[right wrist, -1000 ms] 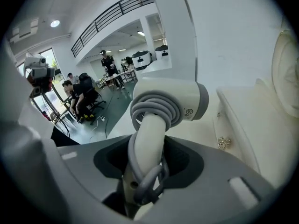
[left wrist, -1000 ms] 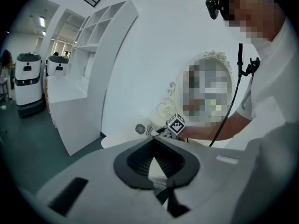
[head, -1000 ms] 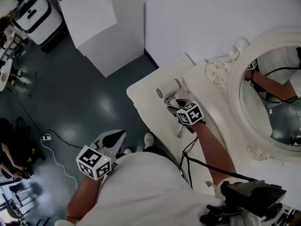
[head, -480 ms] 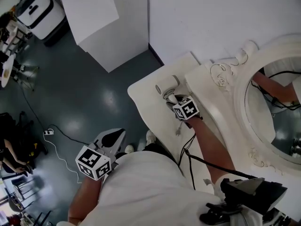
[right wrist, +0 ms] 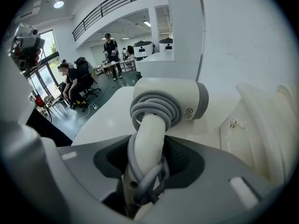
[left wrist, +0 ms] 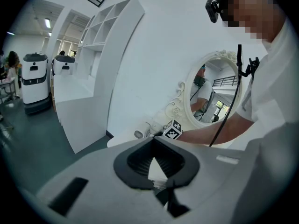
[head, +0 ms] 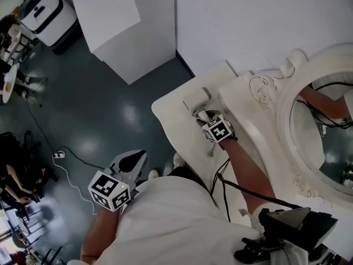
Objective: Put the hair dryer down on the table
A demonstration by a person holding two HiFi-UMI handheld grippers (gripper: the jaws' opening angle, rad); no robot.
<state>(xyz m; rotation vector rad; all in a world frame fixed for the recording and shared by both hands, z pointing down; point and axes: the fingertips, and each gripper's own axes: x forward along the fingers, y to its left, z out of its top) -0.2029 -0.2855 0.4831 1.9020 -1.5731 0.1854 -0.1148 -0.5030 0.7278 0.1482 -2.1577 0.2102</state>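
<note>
The white hair dryer (right wrist: 184, 99), with its grey cord (right wrist: 152, 110) coiled round the neck and run down the handle, is held by the right gripper (right wrist: 147, 155). The jaws are clamped on either side of the handle, set fairly wide to take its thickness. In the head view the dryer's barrel (head: 196, 99) is seen low over the far end of the cream, curved-edged tabletop (head: 168, 120), just beside the ornate white frame of the oval mirror (head: 284, 106). Whether the barrel already rests on the surface cannot be told.

The left gripper (left wrist: 156, 160) is held away from the tabletop, above the dark floor, with its jaws drawn together and nothing between them. It appears to take no part in this step.

The step in hand is judged to be the final lowering, with the set-down nearly done. For the next move, the barrel would need to be settled flat on the tabletop (right wrist: 105, 113). The jaws should be opened only once the weight is borne there, and the right gripper then drawn back along the handle so that the looped cord is not snagged.
</note>
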